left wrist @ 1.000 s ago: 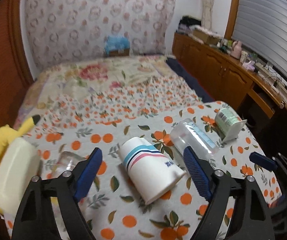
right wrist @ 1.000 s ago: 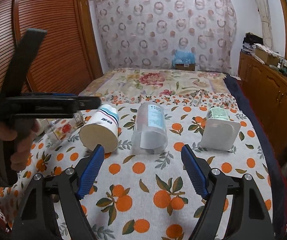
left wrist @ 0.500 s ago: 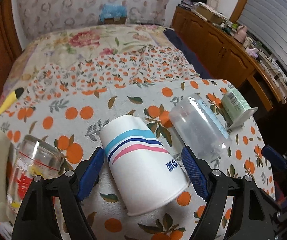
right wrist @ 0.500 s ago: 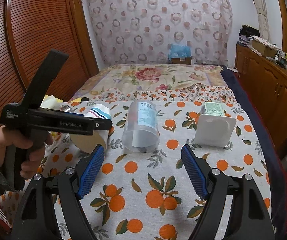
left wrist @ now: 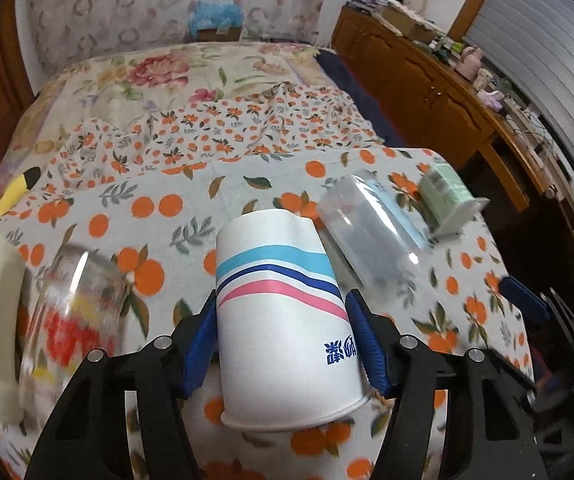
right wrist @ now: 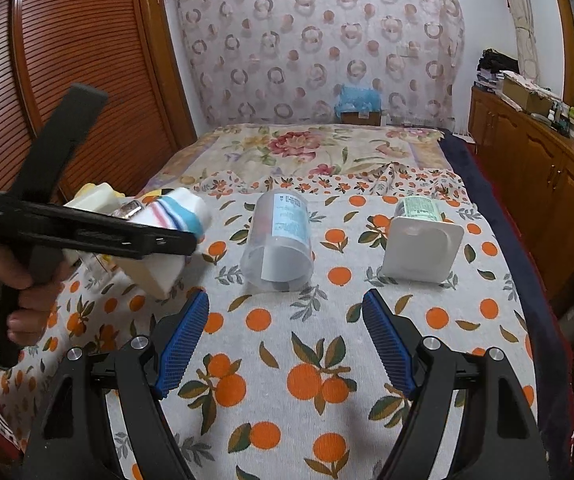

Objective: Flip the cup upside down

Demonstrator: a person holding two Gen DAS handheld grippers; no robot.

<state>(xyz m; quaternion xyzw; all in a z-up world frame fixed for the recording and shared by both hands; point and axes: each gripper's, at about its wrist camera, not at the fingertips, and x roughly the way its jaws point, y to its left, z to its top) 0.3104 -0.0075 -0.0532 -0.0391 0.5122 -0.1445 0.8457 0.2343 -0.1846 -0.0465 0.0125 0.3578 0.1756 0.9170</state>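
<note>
left wrist view: the left gripper [left wrist: 283,344] pinches the white paper cup with blue and pink stripes [left wrist: 283,316] between its blue pads, over the orange-print tablecloth [left wrist: 191,208]. right wrist view: the right gripper [right wrist: 285,340] hangs spread and empty near a clear plastic cup [right wrist: 279,248] lying on its side. squeezing too hard could crumple the thin paper wall mid-flip.

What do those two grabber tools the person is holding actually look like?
Each gripper is black plastic, forked into two arms with silver rivets. The left gripper and right gripper have blue ribbed pads lining their jaws. Seen from the side, the left one has a pistol-style handle in a bare hand with a dark sleeve.
</note>
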